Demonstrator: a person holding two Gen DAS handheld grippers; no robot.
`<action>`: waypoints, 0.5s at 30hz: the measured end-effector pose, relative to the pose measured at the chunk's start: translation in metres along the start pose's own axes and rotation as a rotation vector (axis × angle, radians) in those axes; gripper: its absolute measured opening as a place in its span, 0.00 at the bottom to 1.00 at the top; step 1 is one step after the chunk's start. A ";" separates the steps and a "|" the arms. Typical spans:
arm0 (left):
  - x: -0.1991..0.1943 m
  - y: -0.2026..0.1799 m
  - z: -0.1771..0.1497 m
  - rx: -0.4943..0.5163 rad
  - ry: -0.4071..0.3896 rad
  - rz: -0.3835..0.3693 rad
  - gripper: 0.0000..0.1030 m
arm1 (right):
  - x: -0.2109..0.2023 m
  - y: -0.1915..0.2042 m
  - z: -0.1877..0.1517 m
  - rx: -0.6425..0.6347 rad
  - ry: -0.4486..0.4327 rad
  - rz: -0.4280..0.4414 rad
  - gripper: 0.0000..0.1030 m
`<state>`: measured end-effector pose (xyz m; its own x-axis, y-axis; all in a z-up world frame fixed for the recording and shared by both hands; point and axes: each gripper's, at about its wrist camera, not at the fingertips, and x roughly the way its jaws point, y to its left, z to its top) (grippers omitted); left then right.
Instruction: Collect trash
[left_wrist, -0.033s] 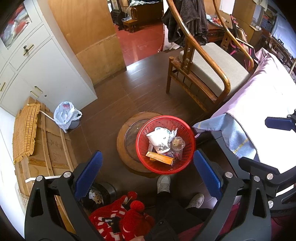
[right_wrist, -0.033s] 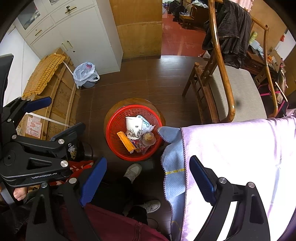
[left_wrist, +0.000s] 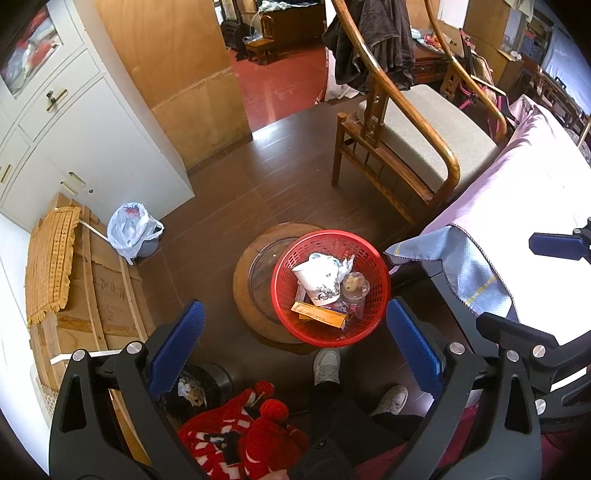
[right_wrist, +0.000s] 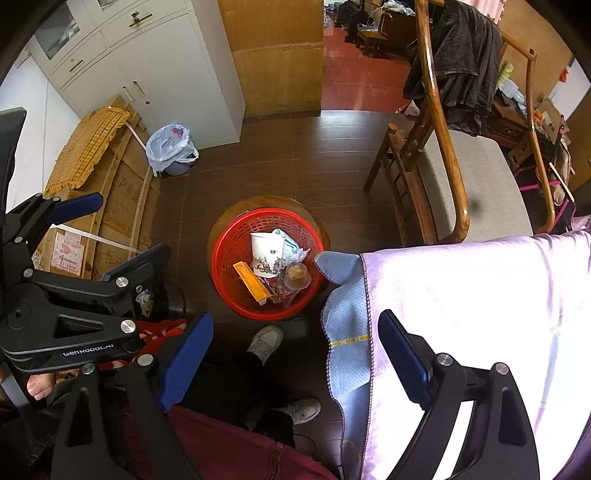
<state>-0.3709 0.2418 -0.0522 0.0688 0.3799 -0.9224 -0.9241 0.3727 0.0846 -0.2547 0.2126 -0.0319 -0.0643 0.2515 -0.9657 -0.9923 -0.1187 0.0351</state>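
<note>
Frame centre: red basket (left_wrist: 330, 288) on round stand holds the trash — cup (left_wrist: 317, 275), orange box (left_wrist: 319, 314), wrappers | left gripper (left_wrist: 291, 354) and right gripper (right_wrist: 295, 362) both spread wide, empty, held above | judged: collection largely done — no loose trash visible.

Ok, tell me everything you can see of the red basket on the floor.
The red basket is round, of perforated plastic mesh with a solid rim, upright and open-topped. It sits off-centre on a round wooden stand, overhanging it toward the cloth-covered table. Inside lie a crumpled printed paper cup, an orange box, a clear lidded cup and wrappers. Neither gripper touches it; a white shoe stands just beside it.
</note>
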 end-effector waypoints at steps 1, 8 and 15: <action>0.000 0.001 0.000 -0.001 0.000 0.000 0.92 | 0.000 0.000 0.000 0.001 0.000 0.000 0.86; -0.001 0.002 0.000 0.002 0.000 -0.002 0.92 | 0.000 0.000 -0.001 0.002 0.001 0.000 0.86; -0.001 0.001 -0.001 0.002 0.000 -0.002 0.92 | 0.000 -0.001 -0.001 0.002 0.002 0.000 0.86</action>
<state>-0.3722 0.2413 -0.0515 0.0702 0.3789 -0.9228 -0.9232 0.3750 0.0838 -0.2539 0.2120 -0.0325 -0.0641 0.2497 -0.9662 -0.9925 -0.1169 0.0356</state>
